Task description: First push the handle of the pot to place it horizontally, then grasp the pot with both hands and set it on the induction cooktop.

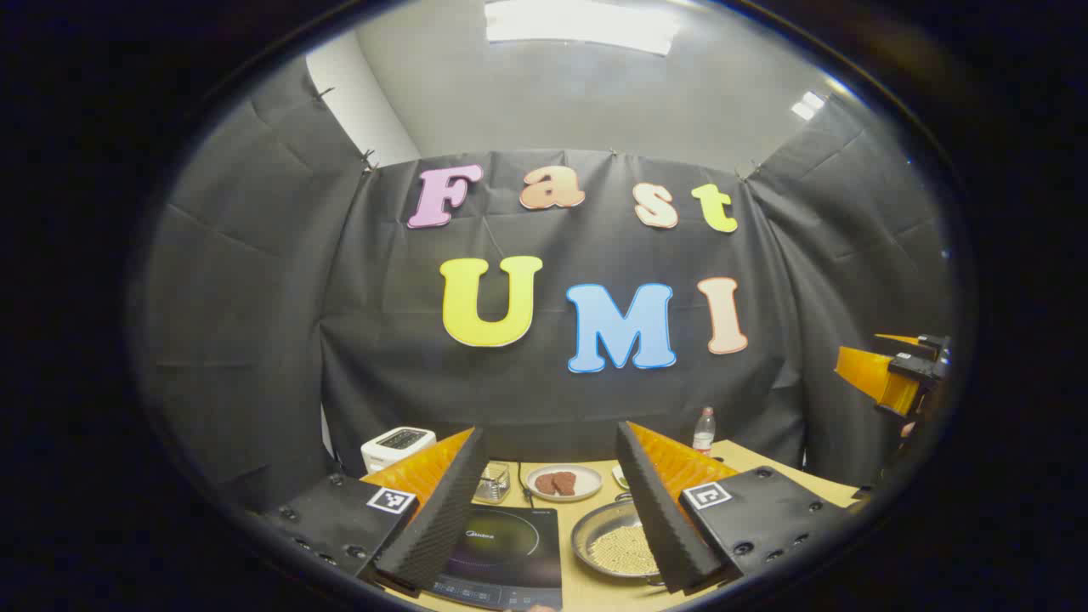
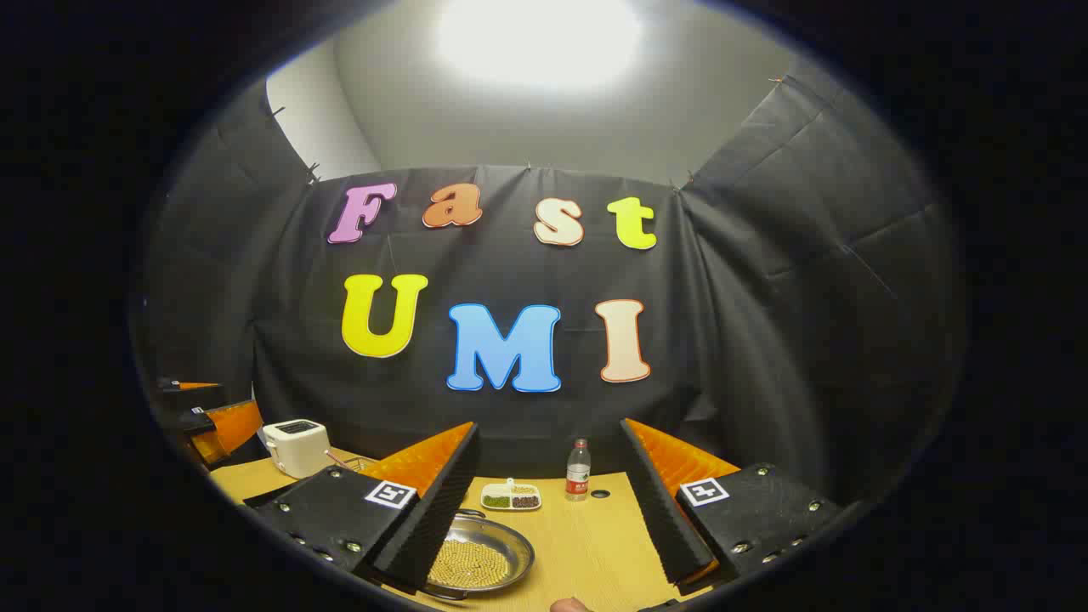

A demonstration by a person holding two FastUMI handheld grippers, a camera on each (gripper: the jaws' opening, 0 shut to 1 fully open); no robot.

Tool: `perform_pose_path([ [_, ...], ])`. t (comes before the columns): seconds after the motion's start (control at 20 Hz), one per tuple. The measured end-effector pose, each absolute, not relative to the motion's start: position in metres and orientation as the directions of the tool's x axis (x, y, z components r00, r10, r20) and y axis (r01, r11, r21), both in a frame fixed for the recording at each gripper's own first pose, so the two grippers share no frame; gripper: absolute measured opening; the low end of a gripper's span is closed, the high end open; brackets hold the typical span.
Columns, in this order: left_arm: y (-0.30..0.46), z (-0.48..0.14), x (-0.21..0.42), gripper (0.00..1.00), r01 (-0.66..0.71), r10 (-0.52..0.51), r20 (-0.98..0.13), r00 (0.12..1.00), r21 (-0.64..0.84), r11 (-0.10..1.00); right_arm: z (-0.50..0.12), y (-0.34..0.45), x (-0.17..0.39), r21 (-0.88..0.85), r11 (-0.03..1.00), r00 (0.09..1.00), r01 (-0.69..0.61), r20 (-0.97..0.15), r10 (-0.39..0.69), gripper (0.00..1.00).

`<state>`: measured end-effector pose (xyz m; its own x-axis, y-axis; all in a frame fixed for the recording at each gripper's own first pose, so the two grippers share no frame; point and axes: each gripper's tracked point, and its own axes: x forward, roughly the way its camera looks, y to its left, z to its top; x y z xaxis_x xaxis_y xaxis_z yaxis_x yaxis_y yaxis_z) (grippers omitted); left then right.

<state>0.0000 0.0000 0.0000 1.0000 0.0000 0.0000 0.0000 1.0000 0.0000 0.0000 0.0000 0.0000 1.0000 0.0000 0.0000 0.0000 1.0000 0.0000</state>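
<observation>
With both the left claw [image 1: 544,510] and right claw [image 2: 548,510] spread and empty above the desk [image 2: 586,544], a hard shove at its handle risks spilling grains from the shallow pot [image 2: 478,558].

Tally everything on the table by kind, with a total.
Pot: 1
Induction cooktop: 1
Toaster: 1
Bottle: 1
Plate with brown pieces: 1
Divided dish: 1
Wire basket: 1
Total: 7
</observation>
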Motion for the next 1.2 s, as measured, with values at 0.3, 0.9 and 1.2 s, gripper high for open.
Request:
perform_pose_path([
  [0.3, -0.016, 0.004, -0.004, 1.00, 0.001, -0.001, 0.019, 1.000, 0.014, 1.000, -0.009, -0.014, 0.001, 0.012, 1.000, 1.000, 0.003, -0.024, -0.002, 0.97],
  [0.9, -0.027, 0.008, -0.005, 1.00, -0.007, 0.006, 0.032, 0.999, 0.018, 1.000, -0.025, -0.026, 0.004, 0.011, 1.000, 0.998, -0.009, -0.068, 0.009, 0.97],
  [1.2, -0.029, 0.007, -0.005, 1.00, -0.014, 0.013, 0.029, 0.999, 0.024, 1.000, -0.028, -0.028, 0.006, 0.019, 1.000, 0.997, -0.018, -0.081, 0.020, 0.94],
])
